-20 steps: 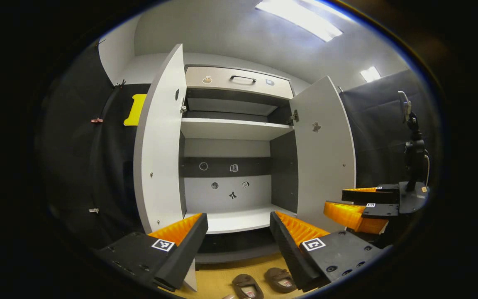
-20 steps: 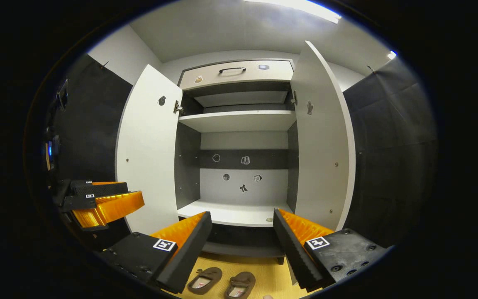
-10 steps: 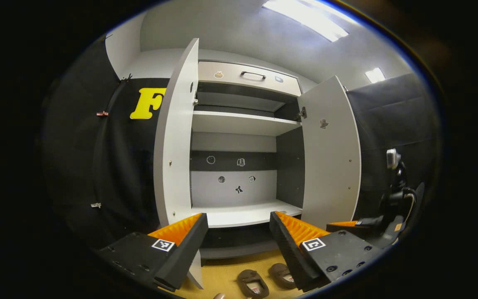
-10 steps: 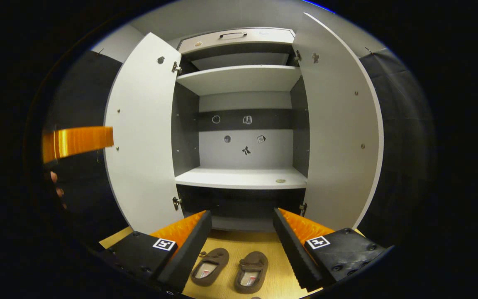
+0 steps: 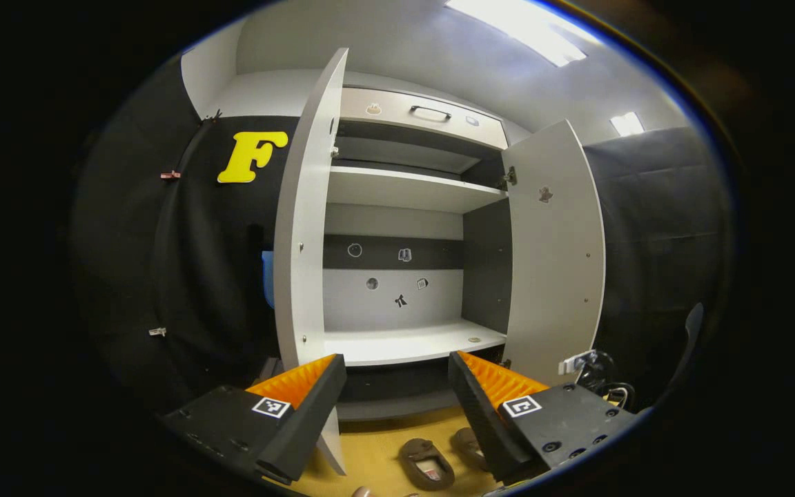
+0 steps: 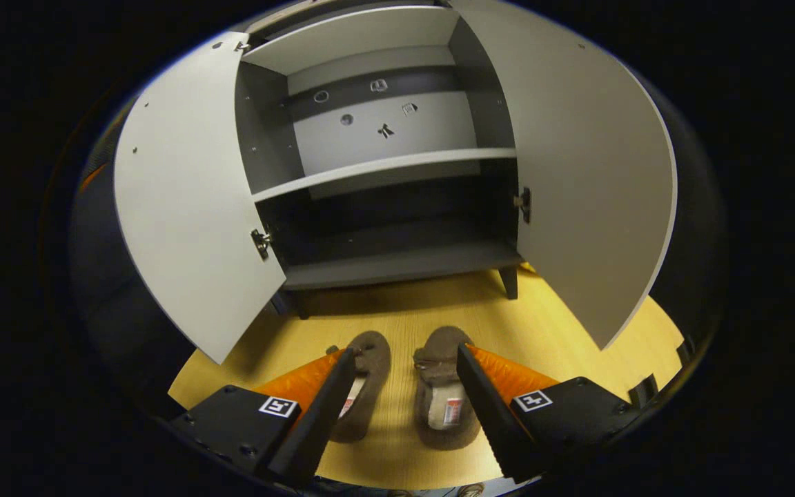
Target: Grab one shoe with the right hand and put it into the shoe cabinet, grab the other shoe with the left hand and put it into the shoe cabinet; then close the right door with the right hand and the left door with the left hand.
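Note:
Two brown slippers lie side by side on the yellow floor before the shoe cabinet [image 6: 384,179]: the left shoe [image 6: 364,393] and the right shoe [image 6: 442,390]. My right gripper [image 6: 401,362] hovers open above them, tilted down, its fingers straddling the pair. Both cabinet doors stand wide: the left door [image 6: 183,207] and the right door [image 6: 577,166]. In the left gripper view, my left gripper [image 5: 397,369] is open and held level, facing the cabinet [image 5: 404,207]; the slippers [image 5: 428,462] lie low between its fingers.
The cabinet has a white middle shelf [image 6: 384,169], a dark bottom shelf [image 6: 397,266] and a drawer with a handle [image 5: 428,112] on top. Black cloth walls flank it. A cabled device [image 5: 594,369] sits low at the right of the left gripper view.
My right gripper has pitched down and dropped toward the slippers, which now sit between its fingers. The left gripper swung slightly left; the other gripper has left its view.

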Demonstrator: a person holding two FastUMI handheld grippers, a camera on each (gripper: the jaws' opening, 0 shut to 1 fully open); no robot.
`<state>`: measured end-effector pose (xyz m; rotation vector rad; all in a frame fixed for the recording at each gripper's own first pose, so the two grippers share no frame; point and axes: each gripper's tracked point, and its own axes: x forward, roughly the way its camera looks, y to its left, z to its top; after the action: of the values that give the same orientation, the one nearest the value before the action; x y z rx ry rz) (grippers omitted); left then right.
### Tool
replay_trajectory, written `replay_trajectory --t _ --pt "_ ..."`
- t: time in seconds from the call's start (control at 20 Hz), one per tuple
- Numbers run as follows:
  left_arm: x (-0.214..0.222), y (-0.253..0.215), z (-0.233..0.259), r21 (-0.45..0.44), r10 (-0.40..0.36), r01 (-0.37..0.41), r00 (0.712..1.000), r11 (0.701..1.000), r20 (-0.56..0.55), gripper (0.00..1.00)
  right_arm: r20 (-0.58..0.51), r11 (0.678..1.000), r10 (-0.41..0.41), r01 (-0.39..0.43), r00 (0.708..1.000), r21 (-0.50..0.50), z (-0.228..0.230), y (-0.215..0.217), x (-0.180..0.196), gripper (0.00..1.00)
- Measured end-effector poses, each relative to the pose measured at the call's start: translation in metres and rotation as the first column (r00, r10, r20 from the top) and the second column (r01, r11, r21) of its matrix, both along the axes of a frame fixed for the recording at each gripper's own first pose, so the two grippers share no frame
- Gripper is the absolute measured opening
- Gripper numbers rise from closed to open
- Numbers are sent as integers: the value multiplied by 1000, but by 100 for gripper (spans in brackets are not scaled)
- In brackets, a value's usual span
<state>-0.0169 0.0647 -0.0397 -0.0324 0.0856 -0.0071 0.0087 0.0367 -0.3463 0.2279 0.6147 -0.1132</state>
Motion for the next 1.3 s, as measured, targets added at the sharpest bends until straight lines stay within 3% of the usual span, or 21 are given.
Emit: replay_trajectory --t 0.35,0.7,1.05,1.1,1.15,1.25,1.3 --pt "2 6 -12 -31 -5 4 1000 999 -14 95 -106 1000 2 -2 994 -1 -67 1 -2 95" --pt "0 17 -34 -35 29 -32 996 999 -82 95 -183 1000 13 -15 983 -10 -110 3 10 70" --pt "1 23 -43 -16 36 -38 993 999 -110 95 -206 999 -17 11 978 -32 -135 -4 35 65" --pt "2 23 -45 -13 36 -38 993 999 -115 95 -211 999 -26 18 977 -39 -138 -7 39 63" --pt "2 24 -47 -11 37 -39 992 999 -120 95 -217 999 -30 22 976 -39 -141 -10 42 53" --pt "3 26 -49 -13 40 -42 991 999 -128 95 -237 998 -46 34 970 -55 -148 -15 47 57" --pt "3 27 -50 -14 41 -43 990 999 -132 95 -247 997 -49 35 968 -62 -151 -18 49 50"
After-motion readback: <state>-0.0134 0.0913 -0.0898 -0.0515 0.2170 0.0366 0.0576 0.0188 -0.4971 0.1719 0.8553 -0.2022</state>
